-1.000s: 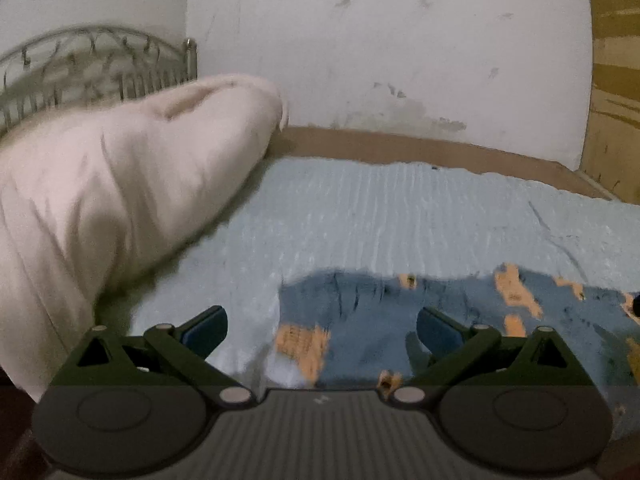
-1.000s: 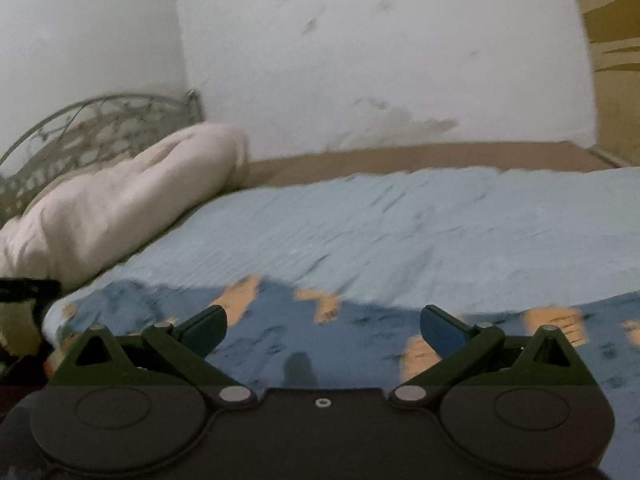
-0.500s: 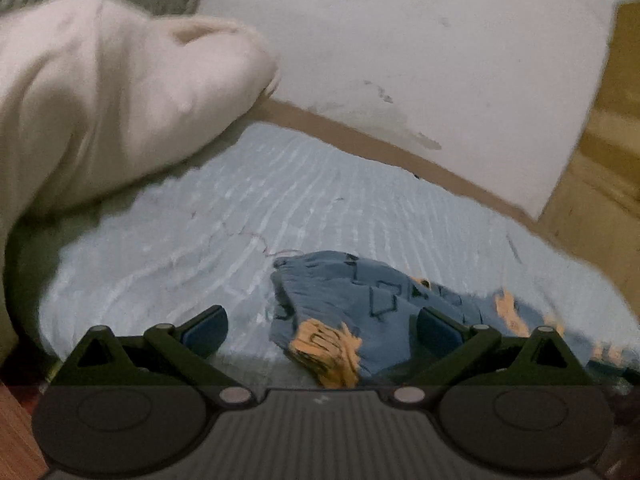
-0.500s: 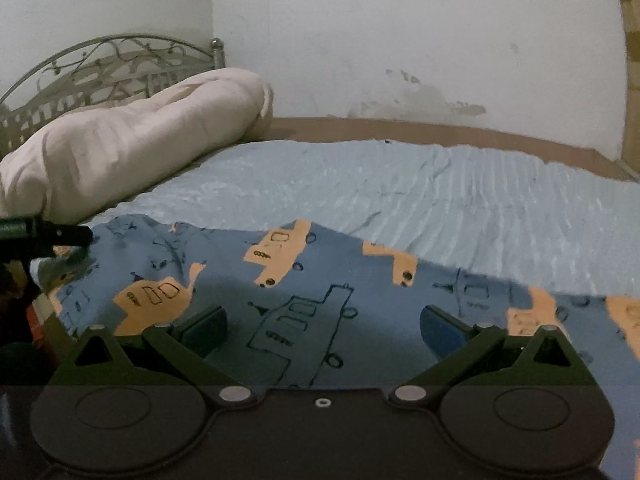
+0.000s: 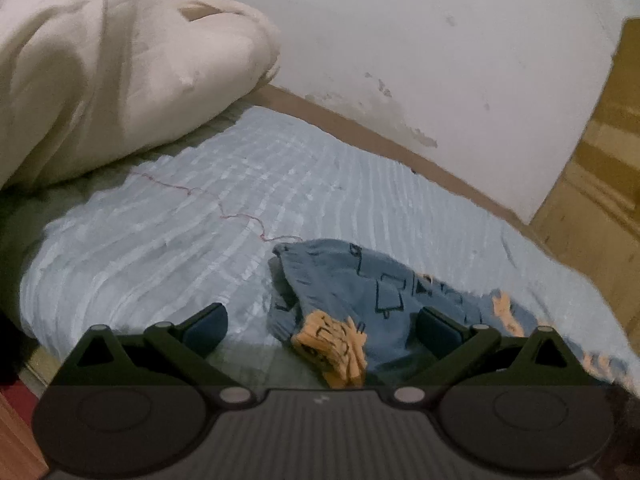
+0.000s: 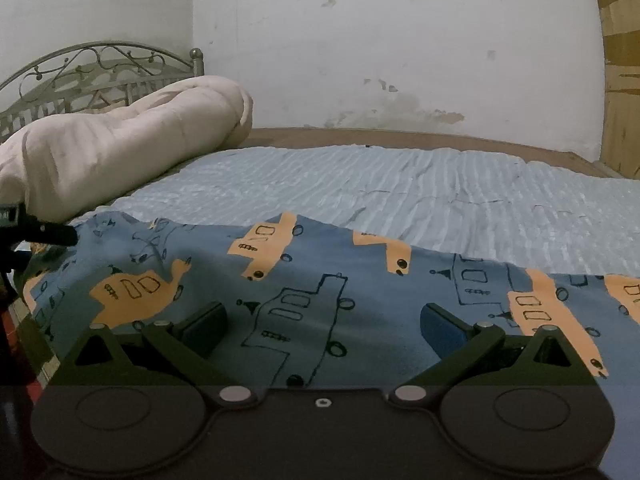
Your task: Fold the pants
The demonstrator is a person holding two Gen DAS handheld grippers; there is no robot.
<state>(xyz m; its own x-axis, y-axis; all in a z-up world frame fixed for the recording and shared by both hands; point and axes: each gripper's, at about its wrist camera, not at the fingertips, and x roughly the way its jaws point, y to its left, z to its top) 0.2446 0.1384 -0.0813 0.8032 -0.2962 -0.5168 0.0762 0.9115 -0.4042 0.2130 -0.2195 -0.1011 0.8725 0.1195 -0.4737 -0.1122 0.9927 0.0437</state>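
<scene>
The left claw (image 5: 322,320) hangs wide open and empty, low over the near edge of the bed, its jaws standing either side of a bunched end of the blue cotton pants printed with orange vehicles (image 5: 360,292). The right claw (image 6: 324,320) is just as wide and holds nothing, poised above a flatter stretch of the same pants (image 6: 320,280), which lie spread along the near side of the ribbed pale-blue bedspread (image 6: 400,184).

As I judge it, the step in hand is taking hold of an edge. To do it well, each claw should come down on a single clean hem, not a crumpled wad; the left end needs smoothing first. Both should grip level with each other so the fold lands square. The rolled cream duvet (image 5: 120,72) by the metal headboard (image 6: 100,68) lies well apart.
</scene>
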